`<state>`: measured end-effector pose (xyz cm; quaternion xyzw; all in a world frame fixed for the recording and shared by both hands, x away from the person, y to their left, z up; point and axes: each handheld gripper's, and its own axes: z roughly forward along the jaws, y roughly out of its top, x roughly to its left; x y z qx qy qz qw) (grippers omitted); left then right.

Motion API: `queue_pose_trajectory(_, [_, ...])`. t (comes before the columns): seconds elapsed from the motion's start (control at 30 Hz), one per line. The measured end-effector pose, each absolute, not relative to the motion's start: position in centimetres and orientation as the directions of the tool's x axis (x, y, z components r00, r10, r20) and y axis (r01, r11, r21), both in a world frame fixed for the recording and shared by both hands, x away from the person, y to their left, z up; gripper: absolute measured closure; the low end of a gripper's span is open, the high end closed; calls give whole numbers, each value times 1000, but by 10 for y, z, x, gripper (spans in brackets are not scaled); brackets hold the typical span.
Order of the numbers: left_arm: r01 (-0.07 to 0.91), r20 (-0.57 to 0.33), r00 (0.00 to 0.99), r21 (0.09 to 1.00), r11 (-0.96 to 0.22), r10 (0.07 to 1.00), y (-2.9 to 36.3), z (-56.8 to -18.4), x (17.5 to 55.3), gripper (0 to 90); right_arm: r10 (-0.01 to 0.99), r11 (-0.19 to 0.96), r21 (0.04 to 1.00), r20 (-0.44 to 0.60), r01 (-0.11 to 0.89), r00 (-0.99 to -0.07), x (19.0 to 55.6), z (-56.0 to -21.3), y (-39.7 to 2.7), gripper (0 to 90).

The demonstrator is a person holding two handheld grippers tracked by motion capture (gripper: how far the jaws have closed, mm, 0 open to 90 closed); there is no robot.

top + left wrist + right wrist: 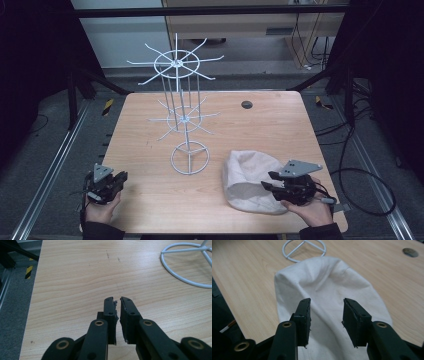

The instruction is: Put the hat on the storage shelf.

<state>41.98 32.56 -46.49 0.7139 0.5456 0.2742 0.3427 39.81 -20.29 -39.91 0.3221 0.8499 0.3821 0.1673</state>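
Your right gripper (268,183) sat at about 4 o'clock on the table (260,115), over the near end of the cream cloth bag (250,180). In the right gripper view its jaws stood well apart above the bag (329,290), with nothing pinched between the pads (305,315); the cloth lay slack on the wood beneath them. The bag itself rested flat at 5 o'clock from the table's centre, its far end just beside the round base of the white wire rack (189,157), which stood near the middle with its spoked tiers rising toward 12 o'clock.

Your left gripper (121,178) rested at 8 o'clock, near the table's near-left edge. In the left gripper view (117,307) its jaws were almost together, only a thin slit between them, and they held nothing; bare wood lay ahead, with the rack's base ring (185,280) off at 2 o'clock.
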Motion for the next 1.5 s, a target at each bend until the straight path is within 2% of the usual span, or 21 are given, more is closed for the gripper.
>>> queue_pose_trajectory(0.17, [590, 30, 258, 787, -182, 966, 325, -466, 421, 797, 639, 545, 727, -38, 418, -768, 404, -404, -192, 562])
queue_pose_trajectory(0.6, [587, 100, 265, 772, -243, 959, 321, -471, 424, 593, 581, 647, 632, -47, 427, -812, 423, -418, -181, 563])
queue_pose_trajectory(0.77, [588, 107, 261, 771, -246, 959, 321, -472, 425, 561, 564, 676, 600, -47, 428, -824, 428, -423, -176, 622])
queue_pose_trajectory(1.2, [583, 96, 249, 780, -229, 964, 322, -471, 424, 540, 549, 736, 514, -74, 439, -833, 438, -427, -168, 866])
queue_pose_trajectory(1.5, [588, 99, 254, 774, -235, 962, 322, -472, 424, 527, 561, 721, 535, -76, 441, -824, 438, -415, -171, 884])
